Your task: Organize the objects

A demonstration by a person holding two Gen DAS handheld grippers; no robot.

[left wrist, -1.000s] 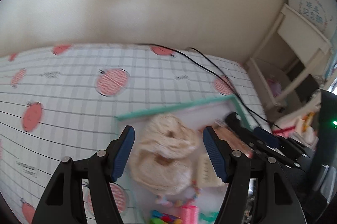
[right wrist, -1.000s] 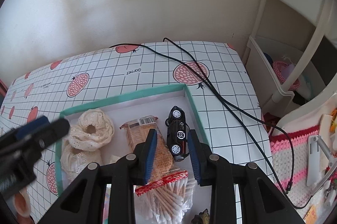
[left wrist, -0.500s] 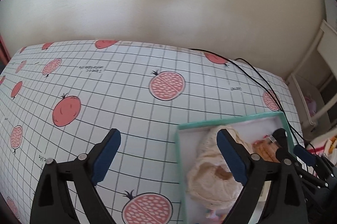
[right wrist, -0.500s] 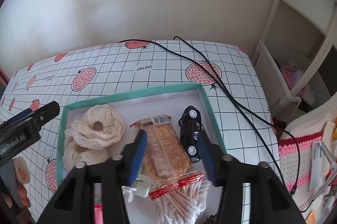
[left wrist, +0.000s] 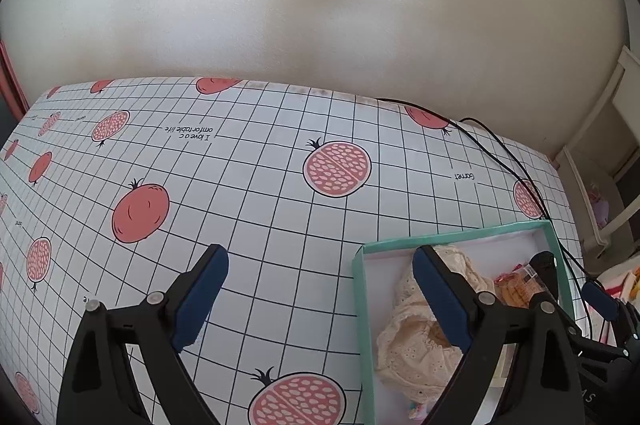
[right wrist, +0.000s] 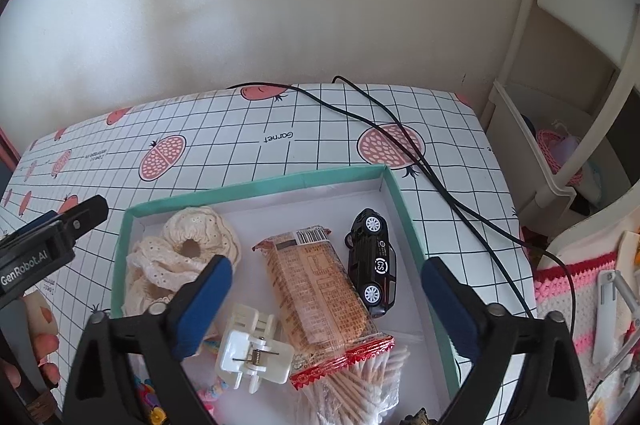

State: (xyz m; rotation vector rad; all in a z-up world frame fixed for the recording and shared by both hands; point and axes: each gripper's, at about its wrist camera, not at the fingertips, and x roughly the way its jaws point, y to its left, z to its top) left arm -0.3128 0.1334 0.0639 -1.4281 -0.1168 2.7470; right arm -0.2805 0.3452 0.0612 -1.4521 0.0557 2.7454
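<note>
My right claw hangs spread wide and empty above the teal box, straddling the cracker packet, with the toy car at two o'clock and the lace scrunchies at ten. My left claw, equally released, hovers over bare surface at the box's nine o'clock side, clear of the sorting I judge.

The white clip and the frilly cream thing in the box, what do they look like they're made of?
The white clip looks like glossy hard plastic: smooth moulded edges, with a small metal spring showing at its hinge. The frilly cream thing looks like soft cotton lace, matte, with punched eyelet holes and gathered ruffles; the exact fibre can't be told.
</note>
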